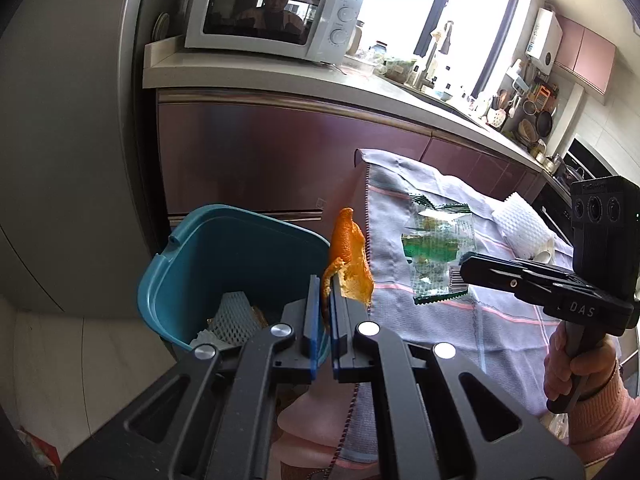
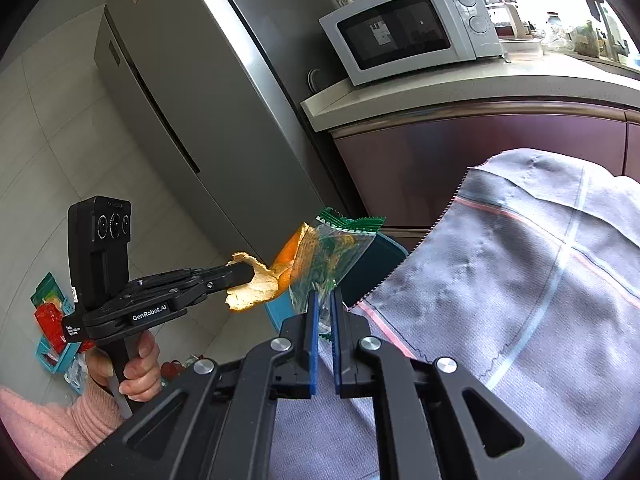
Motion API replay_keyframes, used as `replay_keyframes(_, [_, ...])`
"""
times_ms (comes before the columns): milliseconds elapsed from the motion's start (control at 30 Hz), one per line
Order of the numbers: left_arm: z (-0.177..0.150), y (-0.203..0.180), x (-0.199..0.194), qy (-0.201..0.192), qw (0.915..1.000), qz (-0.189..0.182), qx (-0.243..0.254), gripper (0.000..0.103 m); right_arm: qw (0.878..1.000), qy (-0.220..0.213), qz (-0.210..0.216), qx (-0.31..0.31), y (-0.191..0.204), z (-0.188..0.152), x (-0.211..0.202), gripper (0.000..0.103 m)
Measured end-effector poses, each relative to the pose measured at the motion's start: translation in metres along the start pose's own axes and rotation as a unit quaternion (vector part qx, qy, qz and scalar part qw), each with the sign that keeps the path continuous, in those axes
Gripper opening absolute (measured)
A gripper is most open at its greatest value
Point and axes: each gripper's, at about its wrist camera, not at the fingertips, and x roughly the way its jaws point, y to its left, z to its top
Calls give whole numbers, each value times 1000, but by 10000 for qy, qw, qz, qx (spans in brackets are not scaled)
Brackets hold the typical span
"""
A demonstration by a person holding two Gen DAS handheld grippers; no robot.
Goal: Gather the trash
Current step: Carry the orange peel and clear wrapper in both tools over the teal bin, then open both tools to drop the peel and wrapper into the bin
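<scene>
The main risk from here is a miss at the teal bin point(image 1: 224, 264). In the left wrist view the orange peel point(image 1: 349, 260) sits near the bin's right rim, in the middle of the frame, not clearly over the opening, so a release now could drop it to the floor. The clear green-edged wrapper point(image 2: 332, 256) is light and floppy and could drift or catch on the rim or the grey cloth point(image 2: 520, 280).

The left gripper point(image 1: 326, 304) has its fingers closed on the lower edge of the peel, which stands up beyond the tips. The right gripper point(image 2: 323, 308) has its fingers closed on the wrapper's lower part; the sheet fans upward from them at centre frame, overlapping the peel. A white foam net point(image 1: 234, 320) already lies inside the bin.
</scene>
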Motion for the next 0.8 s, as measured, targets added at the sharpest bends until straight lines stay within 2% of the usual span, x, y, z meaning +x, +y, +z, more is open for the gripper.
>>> replay_keyframes(333, [-4, 33, 25, 195, 9991, 213, -326, 5, 9991, 407, -94, -64, 9, 9, 52, 5])
replay_keyframes(800, [-5, 55, 58, 455, 9960, 513, -573, 5, 9952, 920, -322, -1, 8, 16, 107, 6])
